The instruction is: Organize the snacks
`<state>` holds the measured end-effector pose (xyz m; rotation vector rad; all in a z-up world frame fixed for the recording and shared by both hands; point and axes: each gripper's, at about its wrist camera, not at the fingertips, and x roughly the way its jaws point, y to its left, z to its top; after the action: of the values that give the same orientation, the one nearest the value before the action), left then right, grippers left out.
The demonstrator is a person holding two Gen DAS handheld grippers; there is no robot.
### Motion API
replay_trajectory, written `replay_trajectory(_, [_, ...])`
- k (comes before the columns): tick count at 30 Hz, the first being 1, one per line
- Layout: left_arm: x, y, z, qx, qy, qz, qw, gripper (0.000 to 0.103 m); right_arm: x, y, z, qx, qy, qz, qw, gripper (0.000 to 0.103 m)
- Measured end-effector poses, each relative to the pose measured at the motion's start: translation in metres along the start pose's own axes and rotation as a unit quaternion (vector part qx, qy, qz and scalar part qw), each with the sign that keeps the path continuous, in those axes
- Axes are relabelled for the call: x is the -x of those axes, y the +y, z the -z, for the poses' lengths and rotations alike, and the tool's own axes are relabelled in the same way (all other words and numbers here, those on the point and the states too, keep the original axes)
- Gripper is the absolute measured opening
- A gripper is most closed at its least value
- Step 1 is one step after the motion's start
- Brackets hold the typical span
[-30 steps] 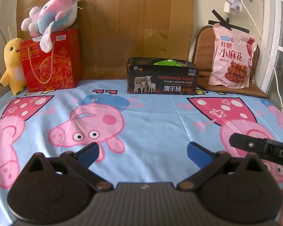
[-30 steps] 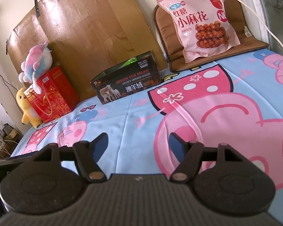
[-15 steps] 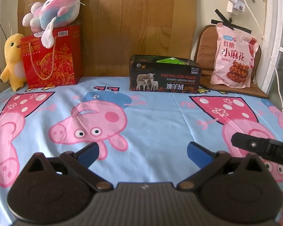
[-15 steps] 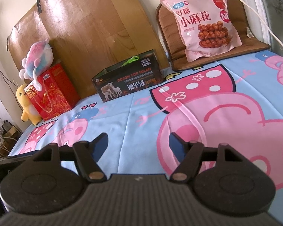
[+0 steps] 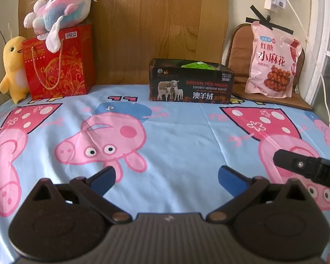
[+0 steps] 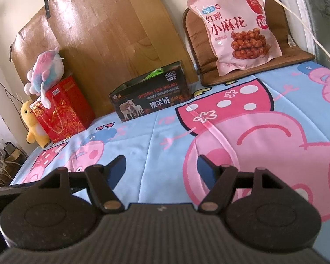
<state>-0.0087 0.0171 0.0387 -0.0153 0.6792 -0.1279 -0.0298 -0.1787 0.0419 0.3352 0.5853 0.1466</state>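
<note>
Both views show scene items slightly farther off vs. 1 s ago; grippers have pulled back a little, fingers unchanged. Left gripper (image 5: 166,179): blue pads spread apart, nothing between, above cartoon-pig sheet (image 5: 176,136). Right gripper (image 6: 161,168): fingers apart, empty, over same sheet; its black body shows at right edge of left view. Pink snack bag (image 6: 235,28): upright, leaning on brown cushion (image 6: 194,33) at rear right, well apart from both grippers. Black box (image 5: 190,82): rear centre against wood panel, green packet (image 5: 198,65) inside. Red gift bag (image 5: 58,62) rear left, plush on top (image 5: 59,19), yellow plush (image 5: 12,66) beside it.
</note>
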Motion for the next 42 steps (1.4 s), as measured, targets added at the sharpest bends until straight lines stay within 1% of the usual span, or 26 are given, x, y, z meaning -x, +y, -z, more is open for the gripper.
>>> replay_trajectory(8, [-0.0007, -0.0023, 0.0001, -0.004, 0.008, -0.006, 0.9999, 0.103, 0.0035, -0.0011, 0.0005, -0.003, -0.002, -0.002, 1.000, 0.074])
replay_trajectory(16, [0.0001, -0.0047, -0.0015, -0.011, 0.010, -0.022, 0.9997, 0.103, 0.0041, -0.0002, 0.0012, -0.002, -0.001, -0.006, 1.000, 0.074])
replay_trajectory(22, [0.0019, -0.0063, -0.0031, -0.018, 0.003, -0.047, 0.9987, 0.103, 0.0053, -0.0007, 0.0014, -0.004, -0.003, -0.009, 1.000, 0.075])
replay_trajectory(26, [0.0036, -0.0065, -0.0047, -0.024, -0.007, -0.072, 0.9971, 0.103, 0.0062, -0.0010, 0.0015, -0.005, -0.004, -0.011, 1.000, 0.075])
replay_trajectory(31, [0.0067, -0.0069, -0.0068, -0.039, -0.027, -0.108, 0.9930, 0.103, 0.0068, -0.0011, 0.0016, -0.006, -0.004, -0.013, 1.000, 0.075])
replay_trajectory(42, [0.0053, -0.0064, -0.0077, -0.051, -0.034, -0.139, 0.9885, 0.103, 0.0073, -0.0023, 0.0025, -0.009, -0.005, -0.013, 1.000, 0.076])
